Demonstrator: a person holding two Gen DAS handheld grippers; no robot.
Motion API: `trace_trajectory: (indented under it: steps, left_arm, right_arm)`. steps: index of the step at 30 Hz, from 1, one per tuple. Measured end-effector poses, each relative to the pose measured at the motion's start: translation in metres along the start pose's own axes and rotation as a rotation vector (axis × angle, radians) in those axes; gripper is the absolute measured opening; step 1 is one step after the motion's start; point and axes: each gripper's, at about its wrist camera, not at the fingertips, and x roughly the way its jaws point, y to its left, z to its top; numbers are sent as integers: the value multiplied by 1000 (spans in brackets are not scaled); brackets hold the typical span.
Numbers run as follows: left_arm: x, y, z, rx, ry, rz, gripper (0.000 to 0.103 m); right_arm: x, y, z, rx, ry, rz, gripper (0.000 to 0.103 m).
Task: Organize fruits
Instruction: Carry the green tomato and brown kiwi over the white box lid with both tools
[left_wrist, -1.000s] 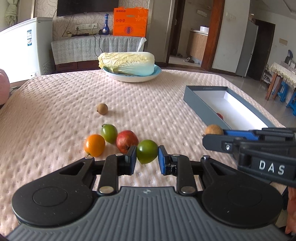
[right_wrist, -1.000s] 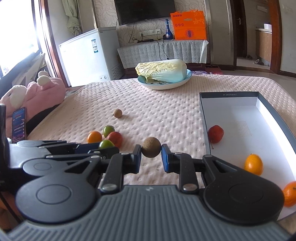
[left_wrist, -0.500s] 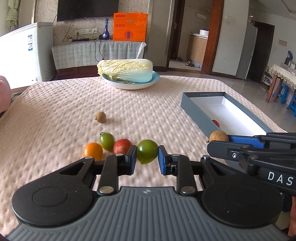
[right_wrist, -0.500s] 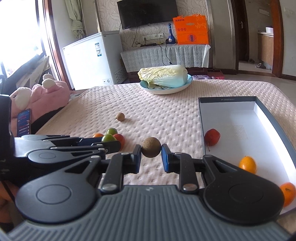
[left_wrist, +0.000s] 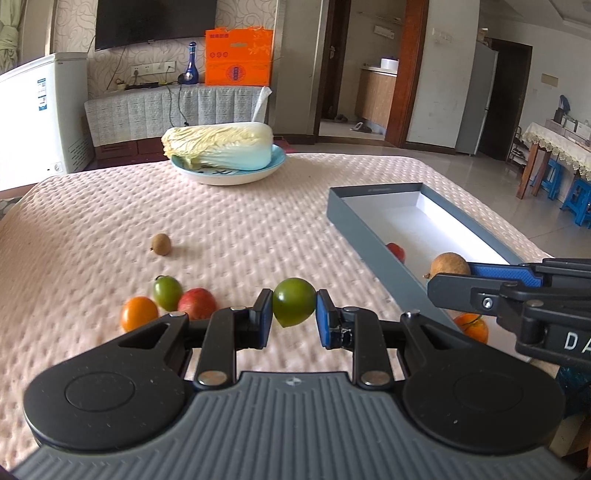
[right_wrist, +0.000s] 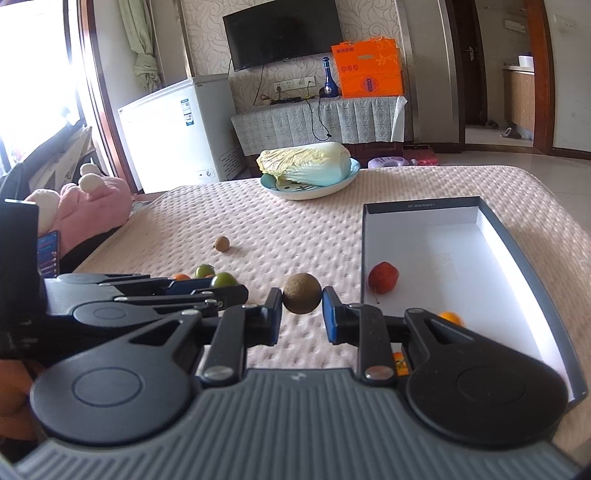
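My left gripper (left_wrist: 294, 312) is shut on a green fruit (left_wrist: 294, 307) and holds it above the pink table cover. My right gripper (right_wrist: 302, 312) is shut on a brown round fruit (right_wrist: 301, 292), near the left wall of the grey box (right_wrist: 524, 254). The box holds a red fruit (right_wrist: 383, 277) and an orange one (right_wrist: 451, 317). On the cover lie an orange fruit (left_wrist: 139, 314), a green fruit (left_wrist: 167, 292), a red fruit (left_wrist: 197, 303) and a small brown fruit (left_wrist: 161, 244). The right gripper with its brown fruit (left_wrist: 448, 265) shows in the left wrist view.
A blue plate (left_wrist: 273, 167) with a cabbage (left_wrist: 221, 146) stands at the far side of the table. A pink plush toy (right_wrist: 85, 206) lies off the table's left edge. A white freezer (right_wrist: 177, 129) and a cabinet stand behind.
Both grippers have risen with their fruits and shifted toward the box. The loose fruits now lie lower and to the left in the left wrist view.
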Motion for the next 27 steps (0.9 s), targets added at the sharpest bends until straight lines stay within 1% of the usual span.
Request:
trace_trajectory:
  steps: [11, 21, 27]
  left_arm:
    - [6, -23, 5, 33, -7, -39, 29]
    - [15, -42, 11, 53, -19, -70, 29]
    - [23, -57, 16, 55, -28, -100, 29]
  right_arm:
    - [-15, -25, -1, 21, -27, -21, 27]
    - [-31, -58, -1, 65, -40, -73, 27]
    - [-33, -75, -2, 104, -33, -124, 27]
